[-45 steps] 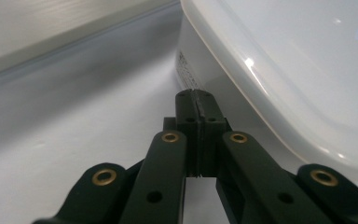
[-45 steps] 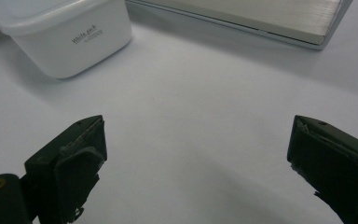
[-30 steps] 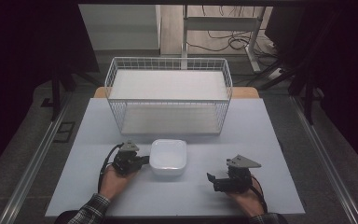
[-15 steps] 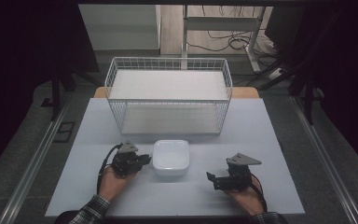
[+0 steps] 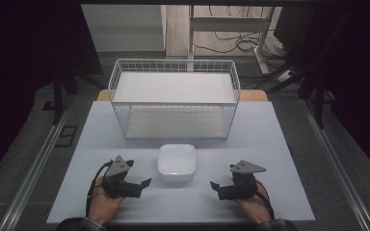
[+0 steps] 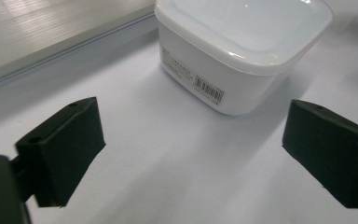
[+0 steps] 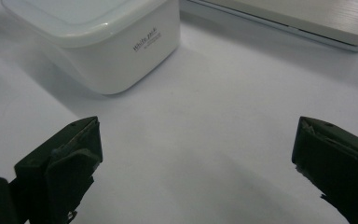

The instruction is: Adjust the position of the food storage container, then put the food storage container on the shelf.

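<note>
The left gripper is wide open; its two black jaws stand far apart and hold nothing; it rests low over the white table, near the front edge, in the person's left hand; a black cable loops from it along the hand; a grey three-cornered plate sits on top of it. In the left gripper view the jaws point at the white box; the box is close ahead of them but not touching them; bare table lies between the jaws.

The right gripper is wide open too; its jaws are far apart and hold nothing; the person's right hand holds it low over the table on the other side of the box; it also has a grey plate on top. In the right gripper view the box sits ahead and toward the left jaw, a little apart from it; small grey writing shows on its side.

The white box is square with round corners; a white lid is shut on it; a little barcode sticker shows on one side in the left gripper view; it stands flat on the table between the two grippers, a bit farther back than they are.

Behind the box stands a white wire basket; it is near the box but not touching it; a white board lies inside it.
</note>
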A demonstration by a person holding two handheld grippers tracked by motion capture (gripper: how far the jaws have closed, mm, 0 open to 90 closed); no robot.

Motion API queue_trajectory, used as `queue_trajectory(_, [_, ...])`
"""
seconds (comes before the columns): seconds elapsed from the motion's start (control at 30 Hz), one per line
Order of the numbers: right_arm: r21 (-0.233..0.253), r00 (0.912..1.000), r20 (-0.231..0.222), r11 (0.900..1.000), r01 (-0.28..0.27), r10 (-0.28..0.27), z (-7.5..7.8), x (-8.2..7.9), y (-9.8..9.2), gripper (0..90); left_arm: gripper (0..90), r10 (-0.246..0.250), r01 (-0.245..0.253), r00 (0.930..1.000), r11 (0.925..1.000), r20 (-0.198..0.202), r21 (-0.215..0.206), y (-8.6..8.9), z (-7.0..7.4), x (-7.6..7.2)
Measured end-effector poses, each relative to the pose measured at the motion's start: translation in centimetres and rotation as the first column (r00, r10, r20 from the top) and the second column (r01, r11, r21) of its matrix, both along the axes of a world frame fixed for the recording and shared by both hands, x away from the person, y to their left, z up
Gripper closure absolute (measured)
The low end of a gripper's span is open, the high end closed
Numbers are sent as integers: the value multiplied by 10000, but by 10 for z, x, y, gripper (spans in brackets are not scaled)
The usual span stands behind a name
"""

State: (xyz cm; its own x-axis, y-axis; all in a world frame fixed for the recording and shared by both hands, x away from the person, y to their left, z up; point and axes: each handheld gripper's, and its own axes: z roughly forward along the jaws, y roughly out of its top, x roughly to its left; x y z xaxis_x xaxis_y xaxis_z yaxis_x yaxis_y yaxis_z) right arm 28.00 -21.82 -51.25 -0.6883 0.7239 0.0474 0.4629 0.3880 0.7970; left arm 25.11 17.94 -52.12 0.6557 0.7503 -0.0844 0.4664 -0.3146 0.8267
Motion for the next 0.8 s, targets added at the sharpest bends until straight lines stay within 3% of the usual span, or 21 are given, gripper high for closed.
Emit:
queue_trajectory(0.13, [204, 9999, 93, 9997, -99, 97, 1, 1, -1, 11, 28, -152, 150, 9999, 9992, 59, 370, -1, -6, 3])
queue_trajectory(0.23, [207, 9998, 87, 9997, -154, 152, 0, 2, -1, 11, 29, -160, 162, 9998, 9993, -77, 328, -1, -7, 4])
queue_trajectory(0.43, [306, 9994, -116, 9990, -320, 323, 0, 4, 4, 23, 38, -220, 198, 9981, 9990, -581, -392, 2, -3, 7])
queue_trajectory(0.63, [619, 9984, -356, 9973, -407, 429, 6, 13, 14, 0, 25, -311, 227, 9969, 9933, -724, -1129, 2, 5, 13])
queue_trajectory(0.8, [656, 9968, -466, 9959, -621, 652, 12, 19, 25, 0, 20, -560, 483, 9960, 9930, -699, -1078, -5, 9, 18])
